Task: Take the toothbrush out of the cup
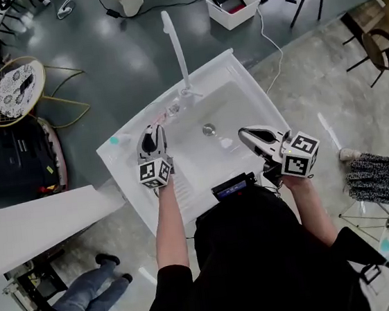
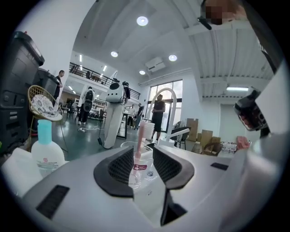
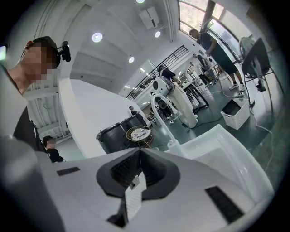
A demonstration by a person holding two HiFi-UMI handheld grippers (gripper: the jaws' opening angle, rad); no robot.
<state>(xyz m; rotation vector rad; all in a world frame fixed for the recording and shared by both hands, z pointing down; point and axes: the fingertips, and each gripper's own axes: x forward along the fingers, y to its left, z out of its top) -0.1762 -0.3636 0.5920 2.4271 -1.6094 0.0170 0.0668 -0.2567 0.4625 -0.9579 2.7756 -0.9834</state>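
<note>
I stand at a white sink [image 1: 240, 101], seen from above, with one gripper in each hand held out over its near edge. My left gripper [image 1: 153, 131] has its jaws spread wide, with nothing pressed between the pads. In the left gripper view, the gap between the jaws frames a clear plastic cup [image 2: 136, 176] with a pale pink toothbrush [image 2: 141, 138] standing upright in it, its handle rising above the rim. The cup sits on the ledge at the back of the sink, close to the base of the tall white faucet [image 1: 176, 45]. A white bottle [image 2: 46, 152] with a teal cap stands further to the left on the same ledge. The cup looks to be just ahead of the pads rather than between them, though I cannot be sure of this. My right gripper [image 1: 243, 134] is closed tight on nothing and hangs over the right side of the basin, well apart from the cup. I judge this to be the approach step, since the toothbrush is not yet gripped. Next, I think one gripper should steady the cup or close on the thin handle above the rim. The toothbrush then needs a straight upward lift so the light cup does not tip.
</note>
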